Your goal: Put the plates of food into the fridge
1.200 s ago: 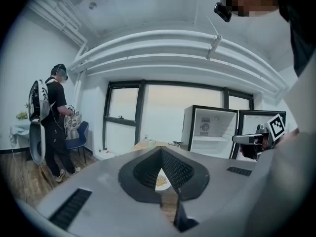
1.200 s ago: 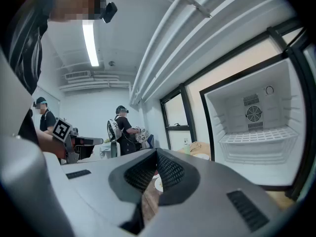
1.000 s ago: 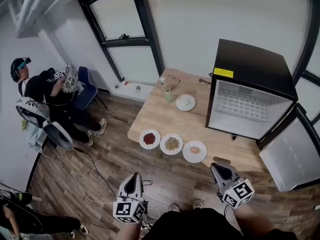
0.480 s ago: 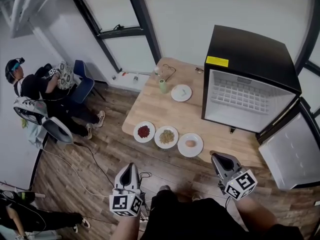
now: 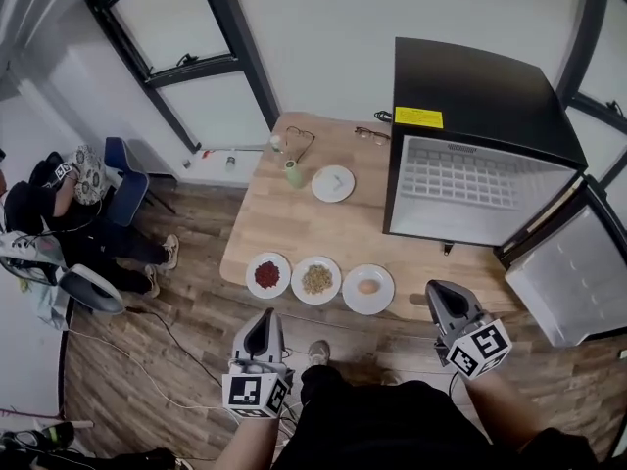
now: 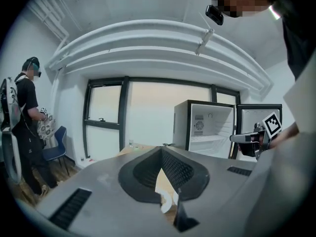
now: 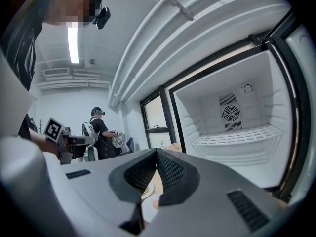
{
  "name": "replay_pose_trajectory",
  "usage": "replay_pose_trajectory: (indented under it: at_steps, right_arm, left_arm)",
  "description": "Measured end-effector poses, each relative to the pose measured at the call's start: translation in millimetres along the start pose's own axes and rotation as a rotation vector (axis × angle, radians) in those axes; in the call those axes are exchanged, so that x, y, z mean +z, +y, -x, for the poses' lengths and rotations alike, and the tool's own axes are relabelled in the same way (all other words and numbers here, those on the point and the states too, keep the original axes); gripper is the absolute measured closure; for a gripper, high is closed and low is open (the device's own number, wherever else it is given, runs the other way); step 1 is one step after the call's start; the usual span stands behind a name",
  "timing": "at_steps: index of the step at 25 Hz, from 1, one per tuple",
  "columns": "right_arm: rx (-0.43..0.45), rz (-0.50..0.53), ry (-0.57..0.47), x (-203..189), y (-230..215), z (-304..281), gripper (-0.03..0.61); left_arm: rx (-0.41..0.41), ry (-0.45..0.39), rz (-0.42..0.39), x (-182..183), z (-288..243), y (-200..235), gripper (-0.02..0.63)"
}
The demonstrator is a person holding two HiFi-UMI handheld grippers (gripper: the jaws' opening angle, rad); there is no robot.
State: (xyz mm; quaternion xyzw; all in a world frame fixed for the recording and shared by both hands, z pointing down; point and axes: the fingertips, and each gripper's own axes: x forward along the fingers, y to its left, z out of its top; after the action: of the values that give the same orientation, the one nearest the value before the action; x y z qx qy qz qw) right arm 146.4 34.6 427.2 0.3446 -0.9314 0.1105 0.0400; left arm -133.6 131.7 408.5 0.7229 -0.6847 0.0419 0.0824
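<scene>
Room contents, read from the left edge of the head view to the right. Lower left: a seated person (image 5: 54, 199) beside a blue chair (image 5: 125, 169), busy with their own gear and no part of the job. Lower centre-left: left gripper (image 5: 262, 323), jaws pressed together with nothing between them. It is held just short of the near edge of the desk (image 5: 294, 225), presumably because no plate has yet been chosen. Centre, in a row along the desk's near edge where they are easy to reach: plate of red food (image 5: 268, 275), plate of brownish food (image 5: 316, 279), plate with a pale round item (image 5: 368, 289). Each sits just beside the next, and none touches a gripper. Upper centre, toward the desk's far end: green cup (image 5: 293, 173) and, just right of it, a fourth white plate (image 5: 333, 183) whose contents are too small to name. Lower centre-right: right gripper (image 5: 439, 294), jaws likewise closed on nothing, at the desk's near edge in front of the fridge opening. Right: black fridge (image 5: 480, 91), which appears to stand on the desk's right end. Its door (image 5: 573, 277) is swung fully aside at the far right, so the white interior and wire shelf (image 7: 237, 135) are open to receive plates; the shelf looks bare. Status, as I judge it: nothing is loaded yet, and both grippers would have to spread before either could take a plate rim.
</scene>
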Motion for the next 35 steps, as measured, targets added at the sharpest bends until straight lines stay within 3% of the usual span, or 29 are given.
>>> replay_pose_trajectory:
  at_steps: [8, 15, 20, 24, 29, 35]
  right_arm:
    - [-0.161, -0.026, 0.018, 3.1, 13.5, -35.5, 0.557]
    - [-0.319, -0.078, 0.022, -5.7, 33.9, -56.8, 0.557]
    - [-0.417, -0.079, -0.055, -6.9, 45.7, -60.4, 0.557]
    - [-0.515, -0.078, -0.029, -27.7, 48.4, -51.1, 0.557]
    - [-0.536, -0.13, 0.001, -49.7, 65.8, -40.9, 0.557]
    - [-0.492, -0.255, 0.0, -97.6, 71.8, -48.2, 0.557]
  left_arm:
    - [-0.141, 0.019, 0.005, 8.2, -58.4, 63.9, 0.611]
    - [-0.329, 0.02, -0.004, 7.0, -110.1, 80.6, 0.611]
    - [-0.467, 0.001, -0.034, 17.0, -131.9, 82.6, 0.611]
    - [-0.541, 0.003, -0.061, 14.6, -146.7, 82.8, 0.611]
    - [-0.596, 0.008, -0.069, 3.9, -159.7, 73.1, 0.611]
    - [-0.645, 0.006, -0.096, -1.9, -170.8, 48.5, 0.611]
